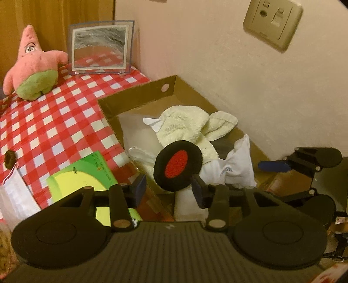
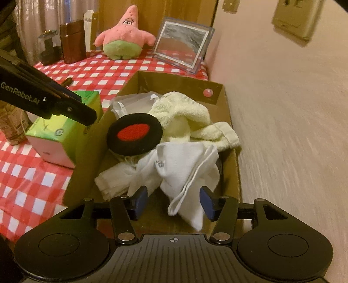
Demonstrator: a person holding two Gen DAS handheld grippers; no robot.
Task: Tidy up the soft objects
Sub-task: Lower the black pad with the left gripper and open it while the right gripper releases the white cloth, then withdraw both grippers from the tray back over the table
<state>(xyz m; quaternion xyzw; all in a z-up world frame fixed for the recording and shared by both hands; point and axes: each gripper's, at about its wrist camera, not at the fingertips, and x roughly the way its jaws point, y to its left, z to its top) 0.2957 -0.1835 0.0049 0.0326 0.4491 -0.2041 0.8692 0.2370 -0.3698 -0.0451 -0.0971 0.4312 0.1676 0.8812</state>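
Along the desk's wall-side edge, a cardboard box (image 2: 217, 95) is sitting on the red-checked cloth (image 1: 54, 122), and the soft things are lying piled inside it: one cream towel (image 2: 184, 113), one black round pad with a red centre (image 2: 134, 136) resting on top, and one white cloth bag (image 2: 184, 172) nearest the cameras. A clear plastic sheet (image 1: 132, 128) is showing under the towel, though its outline is hard to make out. One pink star plush (image 1: 32, 67) is standing outside the box at the desk's far corner, beside one clear picture frame (image 1: 101, 46). A green carton (image 2: 63, 132) is pressing up against the box's outer wall, and a white face mask (image 1: 16, 196) is lying cut off at the left wrist view's edge. The left gripper (image 1: 169, 189) is hovering over the box's near end with its fingers spread, the black pad lying just past them. The right gripper (image 2: 173, 201) is also holding its fingers spread, the white bag's corner hanging between them without being pinched. Two wall plates (image 2: 293, 19) are blurring out near the frame edge.
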